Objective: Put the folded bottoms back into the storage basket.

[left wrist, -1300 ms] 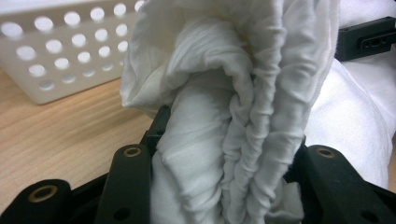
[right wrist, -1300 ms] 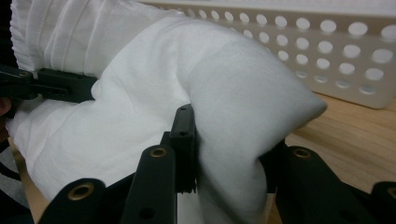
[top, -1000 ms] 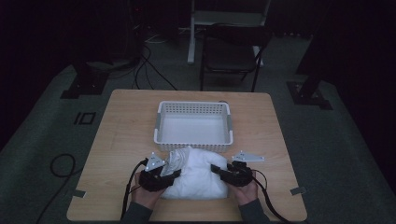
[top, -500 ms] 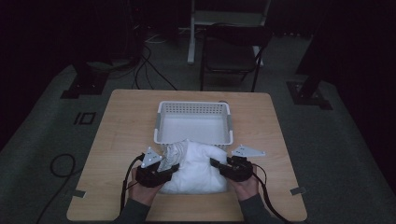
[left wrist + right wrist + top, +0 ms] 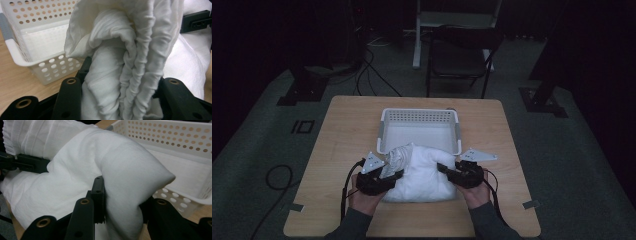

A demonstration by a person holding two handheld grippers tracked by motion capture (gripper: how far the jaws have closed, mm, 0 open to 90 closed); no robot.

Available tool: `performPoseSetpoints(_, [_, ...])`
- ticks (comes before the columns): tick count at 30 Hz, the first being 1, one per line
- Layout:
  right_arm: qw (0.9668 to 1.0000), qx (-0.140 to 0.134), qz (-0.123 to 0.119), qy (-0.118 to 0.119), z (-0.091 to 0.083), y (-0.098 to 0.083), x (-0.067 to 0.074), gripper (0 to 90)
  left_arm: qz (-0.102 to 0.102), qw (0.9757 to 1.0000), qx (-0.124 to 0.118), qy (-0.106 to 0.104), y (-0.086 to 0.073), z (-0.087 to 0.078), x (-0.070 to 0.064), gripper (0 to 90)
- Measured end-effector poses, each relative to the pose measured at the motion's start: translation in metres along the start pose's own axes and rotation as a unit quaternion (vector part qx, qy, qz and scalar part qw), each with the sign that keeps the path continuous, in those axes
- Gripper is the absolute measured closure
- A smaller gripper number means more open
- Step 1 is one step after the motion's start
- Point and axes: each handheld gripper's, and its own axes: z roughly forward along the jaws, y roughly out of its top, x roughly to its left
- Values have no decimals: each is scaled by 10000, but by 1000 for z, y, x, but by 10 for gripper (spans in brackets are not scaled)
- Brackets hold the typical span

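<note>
A bunched white cloth [image 5: 422, 172] lies on the wooden table [image 5: 337, 150] just in front of a white perforated basket [image 5: 419, 116]. My left gripper [image 5: 388, 175] is shut on the cloth's left side; thick folds of the cloth [image 5: 117, 75] are pinched between its black jaws. At the cloth's right side my right gripper [image 5: 447, 170] is shut on a bulging fold of the cloth [image 5: 125, 202]. The basket [image 5: 27, 50] stands close behind the cloth, and its inside looks bare [image 5: 175, 162].
A dark chair [image 5: 459, 55] and a white stand [image 5: 452, 20] are beyond the table's far edge. Cables [image 5: 367, 75] run across the floor at the left. Tape marks sit near the table's front corners. The room is dim.
Both grippers have lifted and pushed the cloth forward, towards the basket. The cloth is bunched higher, with its front edge near the basket's near wall.
</note>
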Motion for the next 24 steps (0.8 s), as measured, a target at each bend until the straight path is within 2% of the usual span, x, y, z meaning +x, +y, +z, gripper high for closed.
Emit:
performPoseSetpoints(12, [9999, -137, -65, -28, -5, 14, -1, 684, 54, 9999, -144, 32, 16, -5, 1, 551])
performPoseSetpoints(24, [9997, -195, -131, -105, -2, 30, -4, 684, 1, 9997, -244, -44, 31, -2, 12, 552])
